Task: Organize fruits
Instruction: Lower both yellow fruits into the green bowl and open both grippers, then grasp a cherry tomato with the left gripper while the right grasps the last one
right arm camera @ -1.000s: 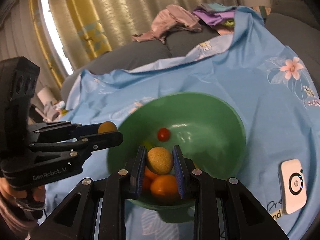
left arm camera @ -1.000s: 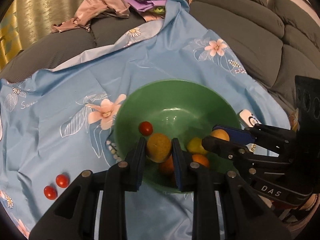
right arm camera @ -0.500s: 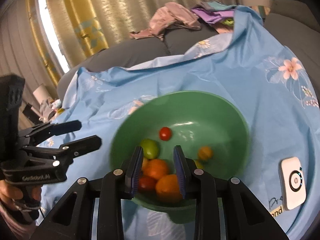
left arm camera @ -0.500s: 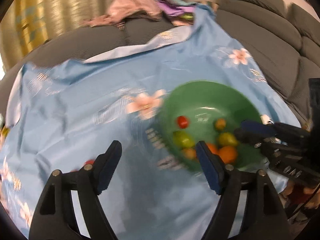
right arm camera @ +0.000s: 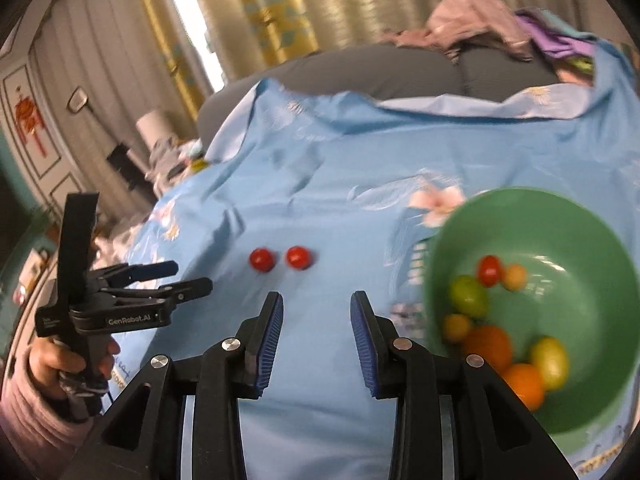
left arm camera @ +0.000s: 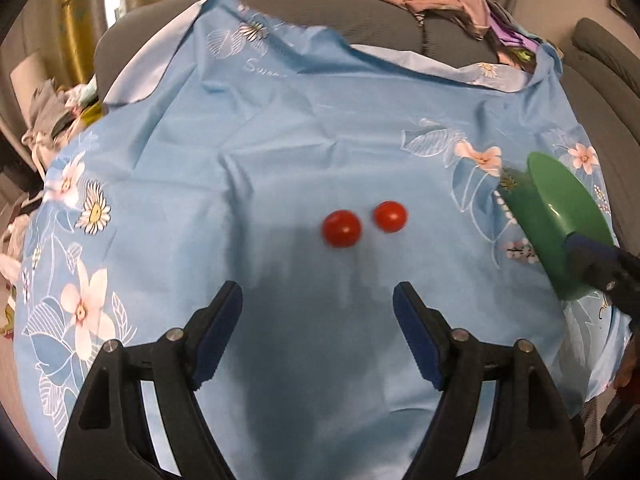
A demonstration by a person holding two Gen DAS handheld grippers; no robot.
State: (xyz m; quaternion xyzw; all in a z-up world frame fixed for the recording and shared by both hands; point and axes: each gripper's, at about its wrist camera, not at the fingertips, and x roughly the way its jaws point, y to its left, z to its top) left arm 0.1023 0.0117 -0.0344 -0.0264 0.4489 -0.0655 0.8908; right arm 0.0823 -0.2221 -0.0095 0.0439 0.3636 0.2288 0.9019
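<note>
Two glossy red tomatoes (left arm camera: 363, 222) are lying side by side on the blue floral cloth (left arm camera: 280, 128), just ahead of the wide-open, empty left gripper (left arm camera: 318, 334); the right gripper (right arm camera: 317, 336) is gaping too, with the blurred green bowl (right arm camera: 580, 232) sitting right of its jaws

Left gripper (right arm camera: 172, 278): black plastic body, white "GenRobot.AI" lettering, blue finger pads (right arm camera: 154, 268). Right gripper (right arm camera: 317, 334): black linkage, silver screws, ribbed blue pads. Hand (right arm camera: 70, 358): bare skin, pink sleeve.

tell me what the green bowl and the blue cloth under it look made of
Green bowl: probably plastic, smooth and glossy, with a highlight on its inner wall. Blue cloth: thin woven or synthetic fabric, slightly shiny, creased, printed with flowers.
</note>
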